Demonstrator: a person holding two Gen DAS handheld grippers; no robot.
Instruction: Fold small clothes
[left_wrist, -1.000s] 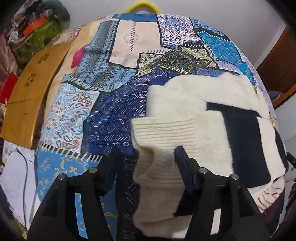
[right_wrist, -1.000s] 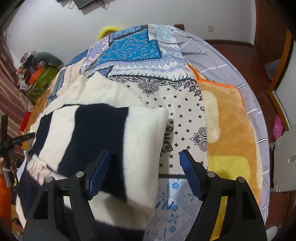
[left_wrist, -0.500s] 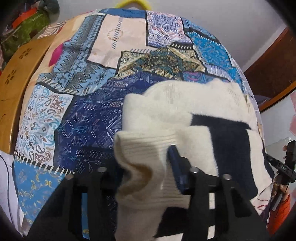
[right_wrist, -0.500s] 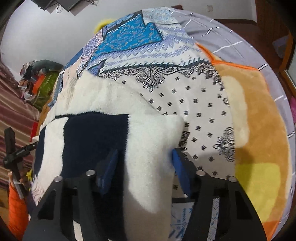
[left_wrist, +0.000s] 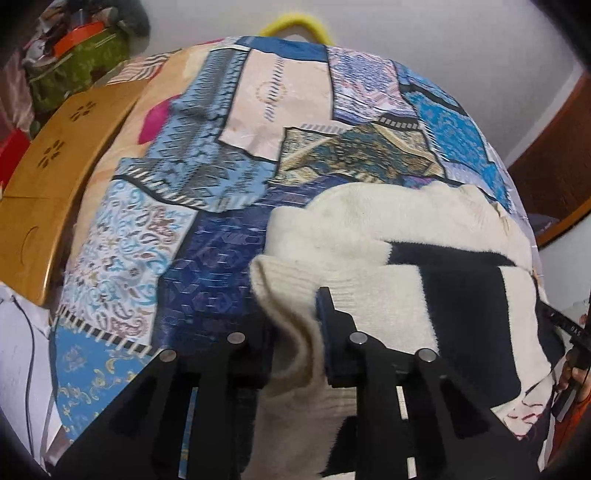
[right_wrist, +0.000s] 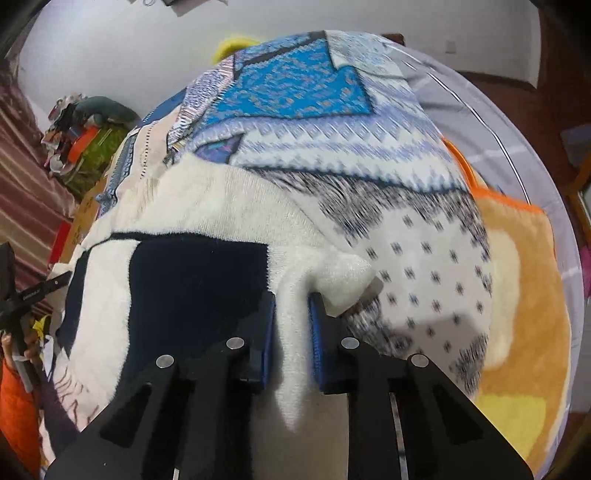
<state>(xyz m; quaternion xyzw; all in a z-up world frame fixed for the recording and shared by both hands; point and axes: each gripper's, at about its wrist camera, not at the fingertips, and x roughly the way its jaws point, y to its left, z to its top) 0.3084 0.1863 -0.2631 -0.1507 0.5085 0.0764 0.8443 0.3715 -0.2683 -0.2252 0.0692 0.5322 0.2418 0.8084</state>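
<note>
A cream knit sweater (left_wrist: 373, 229) with a wide navy stripe lies partly folded on a patchwork bedspread (left_wrist: 192, 206). My left gripper (left_wrist: 295, 332) is closing, its jaws squeezed on the ribbed cream edge at the sweater's left corner. In the right wrist view the same sweater (right_wrist: 207, 280) fills the left half. There my right gripper (right_wrist: 291, 328) is closing too, with a bunched fold of cream fabric pinched between its blue pads (right_wrist: 316, 332) at the sweater's right corner.
A wooden bed board (left_wrist: 51, 177) runs along the left side. An orange and yellow fleece blanket (right_wrist: 517, 302) lies right of the sweater. Clutter and a green bag (left_wrist: 77, 70) sit at the back left. A hand in an orange sleeve (right_wrist: 14, 369) holds the other gripper.
Both grippers moved forward over the sweater's near corners and closed from wide open down onto the fabric, bunching it between their jaws.
</note>
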